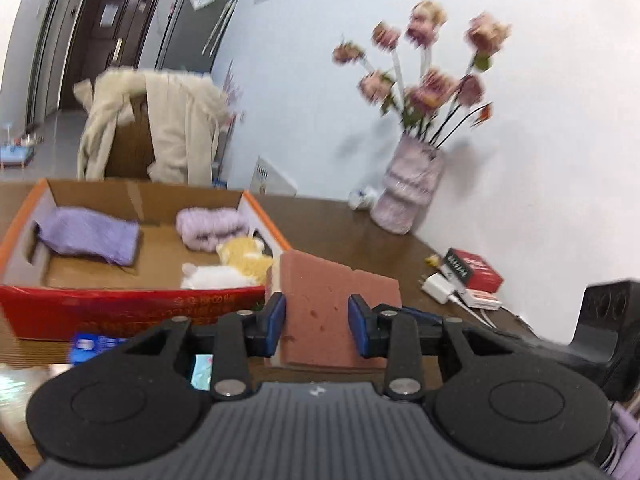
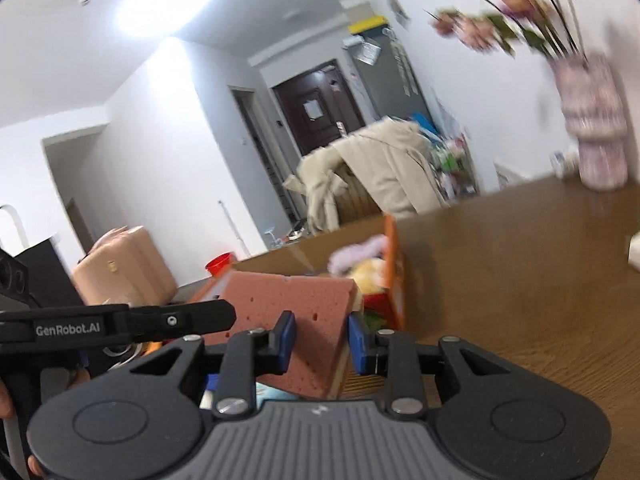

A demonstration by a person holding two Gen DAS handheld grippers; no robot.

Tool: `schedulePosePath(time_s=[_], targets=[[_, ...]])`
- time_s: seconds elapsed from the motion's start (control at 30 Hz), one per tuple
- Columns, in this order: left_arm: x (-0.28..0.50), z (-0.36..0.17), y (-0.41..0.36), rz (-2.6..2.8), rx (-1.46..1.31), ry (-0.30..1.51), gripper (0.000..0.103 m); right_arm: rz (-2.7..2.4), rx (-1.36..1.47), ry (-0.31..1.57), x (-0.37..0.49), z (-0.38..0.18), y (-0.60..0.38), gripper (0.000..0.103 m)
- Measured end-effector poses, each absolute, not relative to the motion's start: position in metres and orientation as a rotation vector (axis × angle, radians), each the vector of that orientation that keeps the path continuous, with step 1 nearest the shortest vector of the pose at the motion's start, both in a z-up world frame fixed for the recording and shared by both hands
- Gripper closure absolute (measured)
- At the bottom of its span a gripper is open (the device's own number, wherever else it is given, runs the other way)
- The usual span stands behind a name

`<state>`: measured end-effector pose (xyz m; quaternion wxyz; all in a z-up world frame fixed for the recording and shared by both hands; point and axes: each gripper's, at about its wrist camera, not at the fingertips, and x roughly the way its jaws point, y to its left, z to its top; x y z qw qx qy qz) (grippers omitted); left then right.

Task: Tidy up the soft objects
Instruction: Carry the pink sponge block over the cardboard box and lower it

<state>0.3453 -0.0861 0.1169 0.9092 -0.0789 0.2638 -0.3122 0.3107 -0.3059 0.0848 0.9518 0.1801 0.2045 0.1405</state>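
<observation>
A pink sponge (image 1: pixel 320 312) is gripped by both grippers and held above the brown table. My left gripper (image 1: pixel 317 320) is shut on one end of it; my right gripper (image 2: pixel 322 338) is shut on the other end, where the sponge (image 2: pixel 296 312) shows again. A cardboard box with orange rim and red front (image 1: pixel 120 308) sits just beyond and left. Inside lie a purple knit cloth (image 1: pixel 90 236), a lilac fluffy item (image 1: pixel 212 226) and a yellow and white plush toy (image 1: pixel 232 266). The left gripper's body (image 2: pixel 120 320) shows in the right wrist view.
A lilac vase of pink flowers (image 1: pixel 408 192) stands at the back right by the wall. A red box (image 1: pixel 476 270) and a white charger (image 1: pixel 438 288) lie at the right. A chair draped with a beige coat (image 1: pixel 160 128) stands behind the table (image 2: pixel 520 280).
</observation>
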Motion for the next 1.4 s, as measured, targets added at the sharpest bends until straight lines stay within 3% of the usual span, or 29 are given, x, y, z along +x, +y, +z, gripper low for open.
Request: schedulePosePath(time_s=[0.13,0.3,0.5,0.73,0.9,1.1,1.4], targets=[[0.295,0.142,-0.053,-0.626,-0.203,0.449,0.069,0.337,0.375,0.381,0.278,0.113,-0.286,0.075],[0.246,0.133,-0.013,-0.561,-0.292,0.391,0.069,0.417,0.440,0.393,0.248,0.115,-0.258,0.075],[0.264,0.136,0.007,-0.520,-0.309,0.405,0.071,0.440,0.361,0.408,0.269,0.125,-0.234,0.075],[0.370,0.164,0.002,-0.526,-0.299,0.420,0.071,0.421,0.247,0.390,0.356,0.162,-0.226,0.075],[0.480,0.149,-0.014,-0.511,-0.347,0.578,0.071,0.381,0.223,0.482,0.458,0.165,-0.238,0.075],[0.560,0.086,-0.036,-0.447,-0.403,0.772,0.071,0.288,0.303,0.654,0.552,0.103,-0.257,0.075],[0.593,0.033,-0.056,-0.381,-0.410,0.941,0.070,0.235,0.312,0.812,0.577,0.044,-0.266,0.075]])
